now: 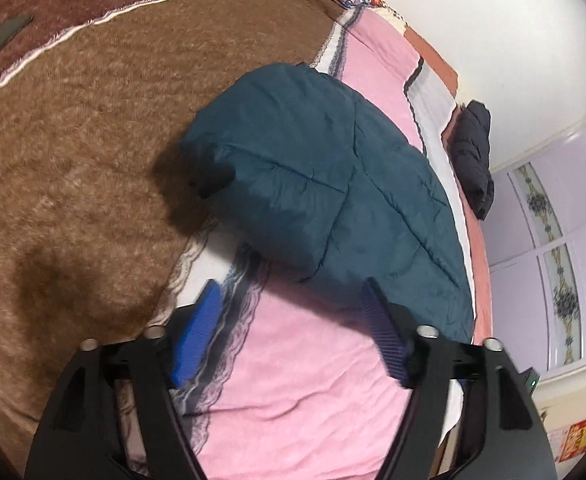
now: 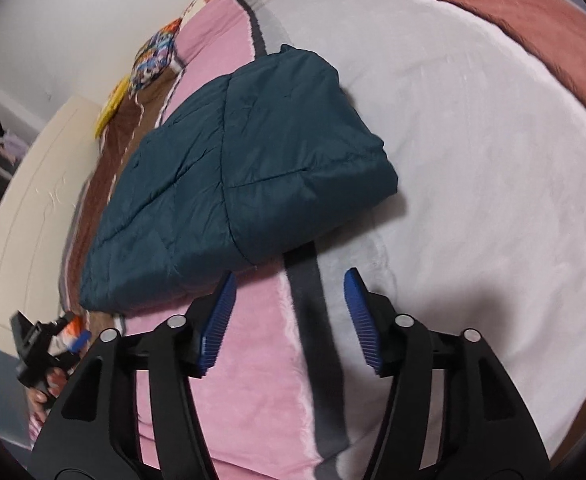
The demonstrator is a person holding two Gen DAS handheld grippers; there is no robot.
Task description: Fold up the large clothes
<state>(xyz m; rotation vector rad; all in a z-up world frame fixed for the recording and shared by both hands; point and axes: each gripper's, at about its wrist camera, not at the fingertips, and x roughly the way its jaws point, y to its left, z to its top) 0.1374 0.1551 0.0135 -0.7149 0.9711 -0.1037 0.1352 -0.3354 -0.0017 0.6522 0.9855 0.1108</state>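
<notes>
A dark teal quilted jacket (image 1: 317, 184) lies folded into a compact bundle on the bed. It also shows in the right wrist view (image 2: 237, 184). My left gripper (image 1: 289, 286) is open and empty, hovering above the pink blanket just short of the jacket's near edge. My right gripper (image 2: 289, 276) is open and empty, also just short of the jacket's near edge, over the pink and white blanket. The left gripper in the person's hand (image 2: 41, 356) shows at the lower left of the right wrist view.
A brown fuzzy blanket (image 1: 73, 152) covers the bed's left part; a pink and white blanket (image 2: 473, 160) covers the rest. A folded dark garment (image 1: 473, 152) lies by the bed's far edge. A patterned pillow (image 2: 153, 60) sits at the head, near the wall.
</notes>
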